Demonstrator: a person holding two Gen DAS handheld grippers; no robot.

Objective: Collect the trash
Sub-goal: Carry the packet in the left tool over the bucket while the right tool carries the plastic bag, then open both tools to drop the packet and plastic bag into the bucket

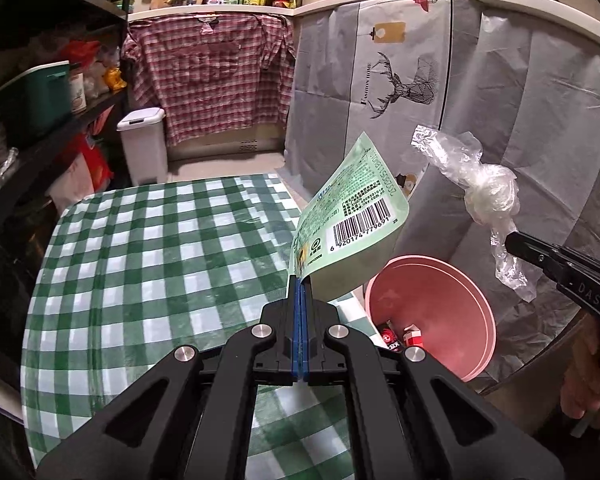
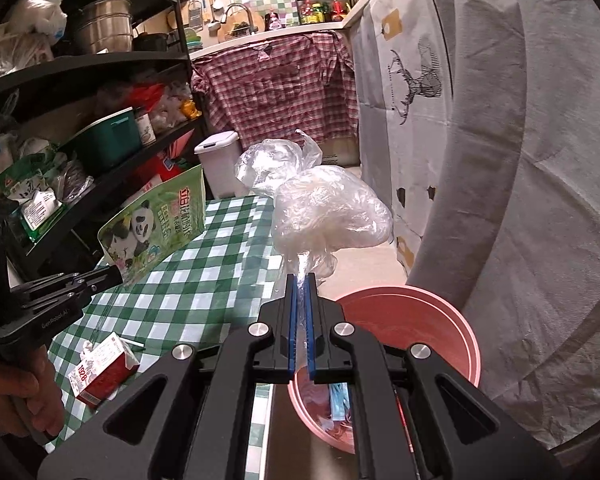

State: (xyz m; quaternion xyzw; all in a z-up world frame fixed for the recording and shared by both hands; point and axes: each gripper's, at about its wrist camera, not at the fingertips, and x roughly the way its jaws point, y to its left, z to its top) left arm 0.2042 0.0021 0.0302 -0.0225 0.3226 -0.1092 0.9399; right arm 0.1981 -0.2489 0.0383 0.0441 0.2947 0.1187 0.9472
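My left gripper (image 1: pixel 301 280) is shut on a green panda-print pouch (image 1: pixel 348 224) and holds it up at the table's right edge; the pouch also shows in the right wrist view (image 2: pixel 156 224). My right gripper (image 2: pixel 301 278) is shut on a crumpled clear plastic bag (image 2: pixel 324 212), held above the pink trash bin (image 2: pixel 452 320). In the left wrist view the bag (image 1: pixel 488 192) hangs over the bin (image 1: pixel 432 308), which stands on the floor beside the table and holds some trash. A red and white carton (image 2: pixel 104 368) lies on the green checked tablecloth (image 2: pixel 188 280).
A black shelf rack (image 2: pixel 80 80) full of goods stands left of the table. A white lidded bin (image 1: pixel 144 144) stands at the far end. A grey printed curtain (image 1: pixel 480 100) hangs along the right.
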